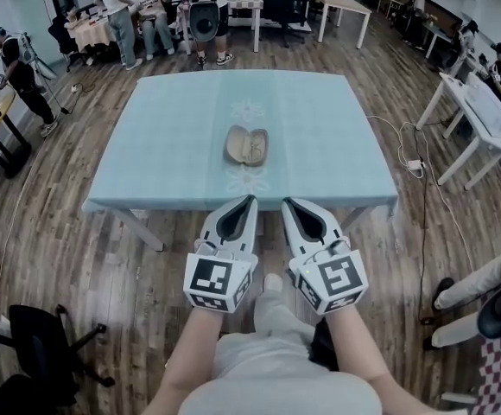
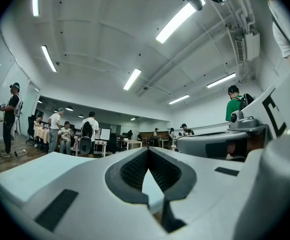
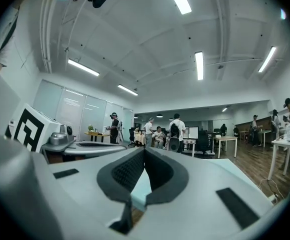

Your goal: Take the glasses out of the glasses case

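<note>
Glasses case (image 1: 246,145) in the head view lies in the middle of the table (image 1: 173,145). It is tan, oval and opened into two halves, with its long axis running from the table's near edge toward the far edge. Left gripper (image 1: 250,200) and right gripper (image 1: 287,202) hang at the near edge. Left gripper view: jaws closed, nothing between them. Right gripper view: jaws together, also empty.
</note>
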`<state>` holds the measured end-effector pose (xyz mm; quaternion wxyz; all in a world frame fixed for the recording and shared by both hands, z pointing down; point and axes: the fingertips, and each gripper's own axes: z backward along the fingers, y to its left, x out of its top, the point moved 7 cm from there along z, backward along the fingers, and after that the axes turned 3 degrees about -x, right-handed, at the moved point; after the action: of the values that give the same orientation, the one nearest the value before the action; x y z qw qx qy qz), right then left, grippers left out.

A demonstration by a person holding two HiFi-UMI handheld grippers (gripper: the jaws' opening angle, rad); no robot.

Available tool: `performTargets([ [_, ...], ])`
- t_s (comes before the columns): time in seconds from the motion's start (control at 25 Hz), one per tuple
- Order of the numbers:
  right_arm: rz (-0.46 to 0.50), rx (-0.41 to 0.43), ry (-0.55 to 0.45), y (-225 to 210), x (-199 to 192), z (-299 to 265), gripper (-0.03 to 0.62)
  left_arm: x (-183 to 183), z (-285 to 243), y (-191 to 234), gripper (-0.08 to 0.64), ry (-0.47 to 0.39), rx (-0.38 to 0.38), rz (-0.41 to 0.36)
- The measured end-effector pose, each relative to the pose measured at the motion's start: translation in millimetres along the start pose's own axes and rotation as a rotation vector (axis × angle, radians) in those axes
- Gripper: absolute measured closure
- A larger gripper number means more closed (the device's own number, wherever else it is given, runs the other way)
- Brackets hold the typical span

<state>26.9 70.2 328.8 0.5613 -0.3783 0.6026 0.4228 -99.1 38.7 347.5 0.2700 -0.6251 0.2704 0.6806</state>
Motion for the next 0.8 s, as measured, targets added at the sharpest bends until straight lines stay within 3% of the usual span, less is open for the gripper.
performTargets([
  [0.32, -0.016, 0.015, 0.017, -44.5, -6.2, -46.6, 0.586, -7.3, -56.0, 23.6, 0.552, 0.025, 0.021, -0.003],
  [0.8, -0.030, 0.060, 0.026, -116.2, -14.7, -125.7, 0.586, -17.5, -148.9, 58.3, 0.551, 0.049, -0.017, -0.022],
])
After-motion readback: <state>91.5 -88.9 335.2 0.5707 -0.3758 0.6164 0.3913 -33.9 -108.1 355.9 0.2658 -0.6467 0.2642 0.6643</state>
